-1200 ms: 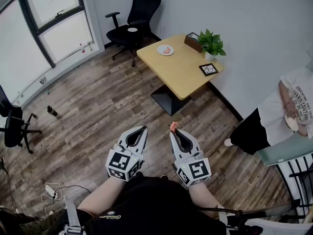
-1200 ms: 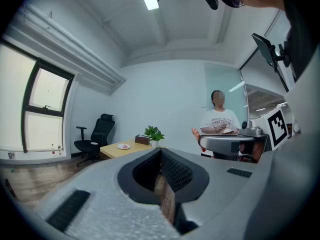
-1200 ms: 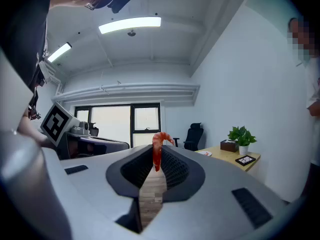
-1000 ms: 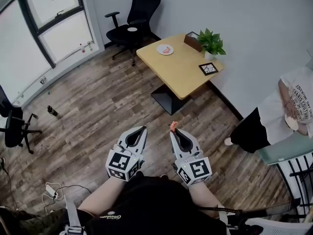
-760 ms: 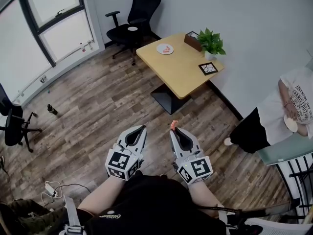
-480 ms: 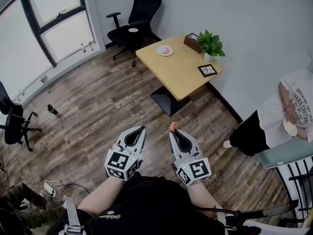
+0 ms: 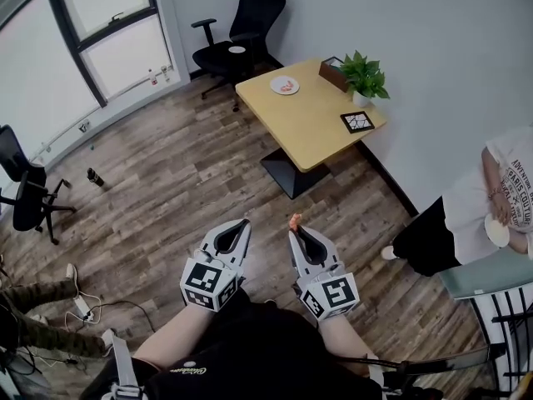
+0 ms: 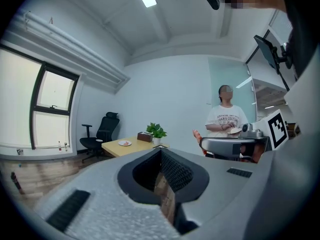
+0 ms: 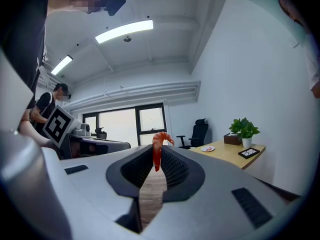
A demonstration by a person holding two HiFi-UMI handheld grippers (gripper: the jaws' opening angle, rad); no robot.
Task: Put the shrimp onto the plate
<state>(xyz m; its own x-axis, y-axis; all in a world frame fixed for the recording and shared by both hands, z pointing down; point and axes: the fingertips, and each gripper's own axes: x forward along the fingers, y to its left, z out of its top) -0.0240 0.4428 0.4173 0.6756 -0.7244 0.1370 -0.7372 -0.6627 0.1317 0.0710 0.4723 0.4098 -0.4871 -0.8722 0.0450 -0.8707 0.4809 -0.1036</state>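
Observation:
An orange shrimp (image 7: 294, 220) sticks up from the tips of my right gripper (image 7: 293, 228), which is shut on it. In the right gripper view the shrimp (image 9: 159, 145) curls above the jaws. My left gripper (image 7: 242, 223) is held beside it, shut with nothing in it. Both grippers hang over the wooden floor, close to my body. The white plate (image 7: 284, 85), with something orange on it, lies at the far end of the yellow table (image 7: 308, 127), well ahead of both grippers. The plate also shows small in the left gripper view (image 8: 124, 143) and the right gripper view (image 9: 208, 148).
On the table stand a potted plant (image 7: 364, 77), a brown box (image 7: 335, 73) and a small framed picture (image 7: 356, 122). A black office chair (image 7: 241, 36) stands behind the table, another (image 7: 25, 190) at the left. A person (image 7: 491, 198) stands at the right; someone's legs (image 7: 33, 323) and cables (image 7: 83, 311) lie lower left.
Both grippers stay together, the shrimp still held. The view has shifted a little, and a person's legs have come in at the lower left.

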